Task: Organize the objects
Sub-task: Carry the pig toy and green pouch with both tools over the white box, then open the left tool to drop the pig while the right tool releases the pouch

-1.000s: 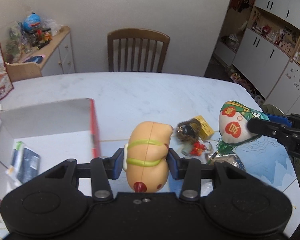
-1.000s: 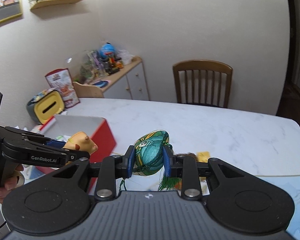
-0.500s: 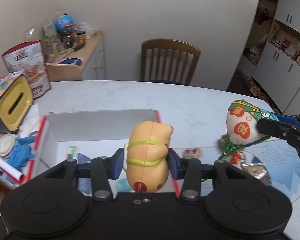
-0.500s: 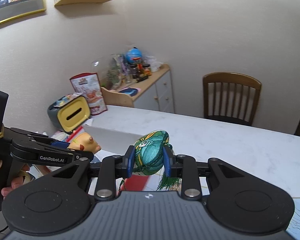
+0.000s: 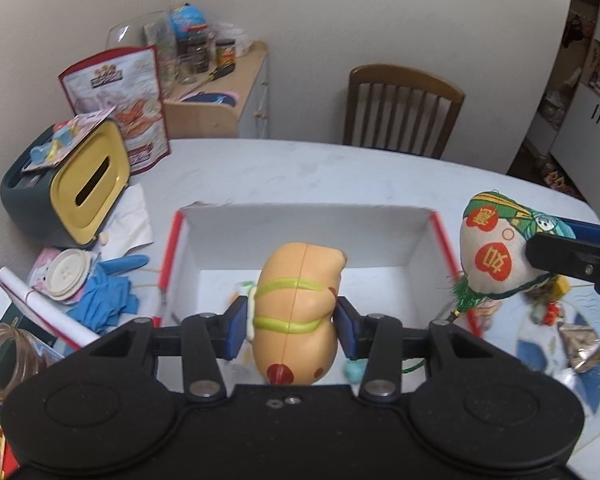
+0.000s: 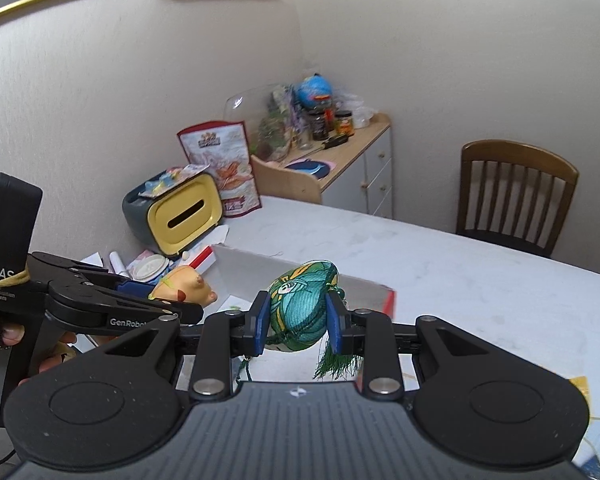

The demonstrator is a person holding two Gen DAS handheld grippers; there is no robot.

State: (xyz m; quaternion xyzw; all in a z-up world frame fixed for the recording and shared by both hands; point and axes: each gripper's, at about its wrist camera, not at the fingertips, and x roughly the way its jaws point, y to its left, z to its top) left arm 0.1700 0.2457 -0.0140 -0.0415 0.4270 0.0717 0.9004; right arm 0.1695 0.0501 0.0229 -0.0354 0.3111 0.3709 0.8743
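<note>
The left gripper [image 5: 292, 322] was clamped on a tan toy figure [image 5: 298, 312] with yellow-green bands, blue pads pressing its two sides, the toy's long axis running away from the camera and tilted upward at the far end. It hung directly over the open white box with red edges [image 5: 416, 236], whose floor showed beneath and beyond it, so for this hand the way to the target was simply down.

The right gripper [image 6: 298, 322] was clenched on a stuffed fabric ornament [image 6: 304, 306] (green-patterned on one face, cream with red patches on the other, a green tassel dangling below), held across its narrow width with its long axis slanting up and away. In the left wrist view the ornament [image 5: 494, 256] hung just right of the box's right wall, over the table [image 5: 300, 168] rather than the cavity; in the right wrist view the box's far right corner [image 6: 388, 294] showed past it.

By my reading the left hand was the nearer to releasing, and the right one needed a short shift leftward over the wall first. A few small trinkets lay on the table to the right, too blurred to name.
</note>
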